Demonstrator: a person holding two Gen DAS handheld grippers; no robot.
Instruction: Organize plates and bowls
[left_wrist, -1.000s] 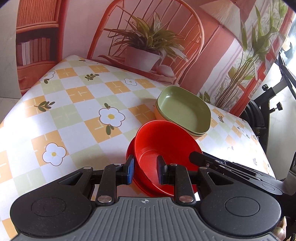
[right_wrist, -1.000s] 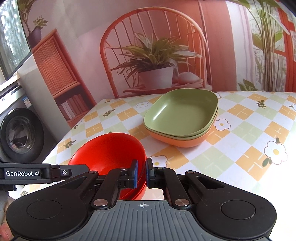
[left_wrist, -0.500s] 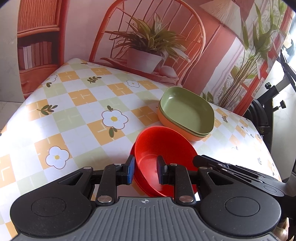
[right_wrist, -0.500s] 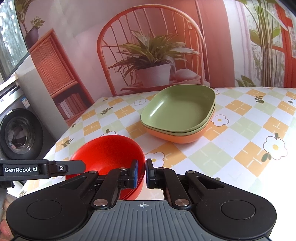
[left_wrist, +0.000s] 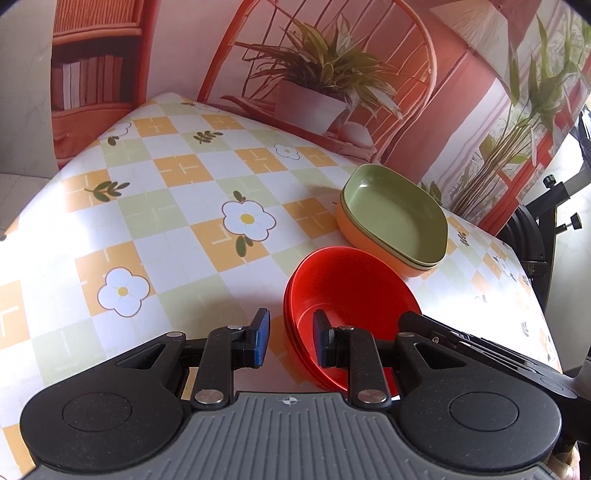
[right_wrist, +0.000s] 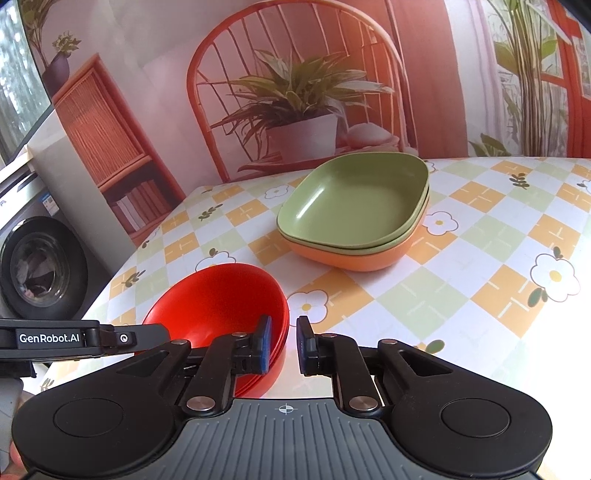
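Checked with orange squares and daisies, the tabletop (right_wrist: 480, 236) is carrying the red bowls (left_wrist: 351, 291), nested at its near edge, just beside the green and orange plates (right_wrist: 354, 206). Both jaws are straddling the bowls' rim unclenched: left hand-held gripper (left_wrist: 290, 341) and right hand-held gripper (right_wrist: 283, 345) are grasping nothing. Judging from this, each should be backing straight off, level, without nudging the stack.

left tongs (left_wrist: 290, 341): black arms, blue pads, silver screws, ribbed grey base | right tongs (right_wrist: 283, 345): the same build | white "GenRobot.AI" lettering, lower left of right-wrist view
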